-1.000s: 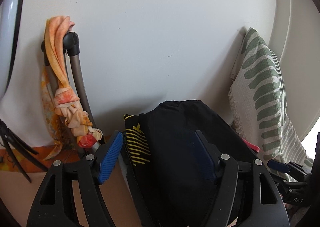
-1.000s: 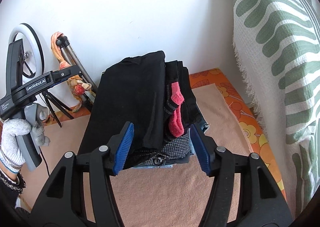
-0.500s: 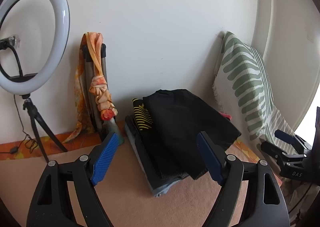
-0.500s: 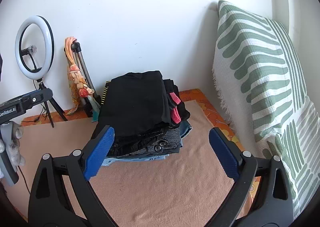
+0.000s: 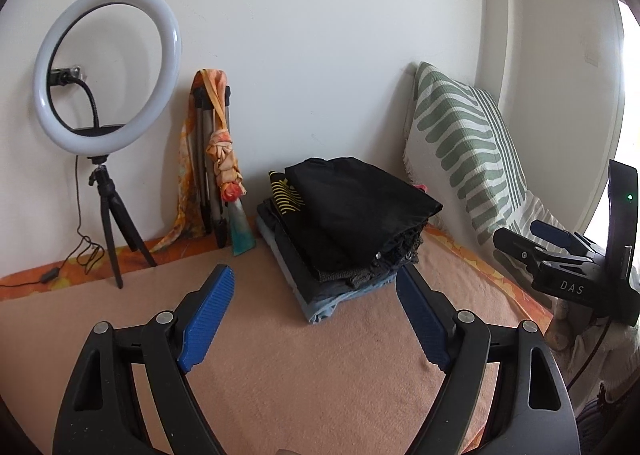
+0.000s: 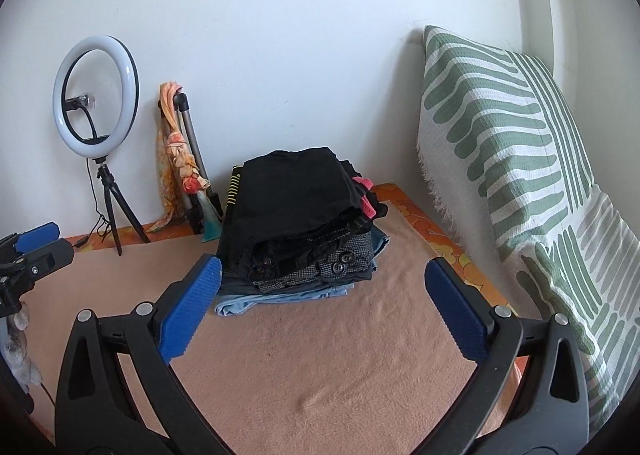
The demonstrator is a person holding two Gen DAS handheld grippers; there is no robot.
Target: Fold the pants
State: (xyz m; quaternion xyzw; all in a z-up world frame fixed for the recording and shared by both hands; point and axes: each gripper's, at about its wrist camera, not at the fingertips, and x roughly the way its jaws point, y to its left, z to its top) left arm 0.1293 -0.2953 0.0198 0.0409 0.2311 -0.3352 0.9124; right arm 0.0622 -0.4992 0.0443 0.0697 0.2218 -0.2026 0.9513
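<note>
Both grippers, left gripper [image 5: 316,319] and right gripper [image 6: 322,309], gape wide and hold nothing near the clothes pile [image 6: 296,211], between a ring light [image 6: 96,95] and a striped pillow [image 6: 500,135].

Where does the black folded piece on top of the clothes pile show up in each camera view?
Left wrist: the black folded piece tops the clothes pile, centre frame, beyond the open left tool.
Right wrist: it sits just left of centre, above the open right tool.
Shared landmark: the ring light, standing far left against the wall.
</note>
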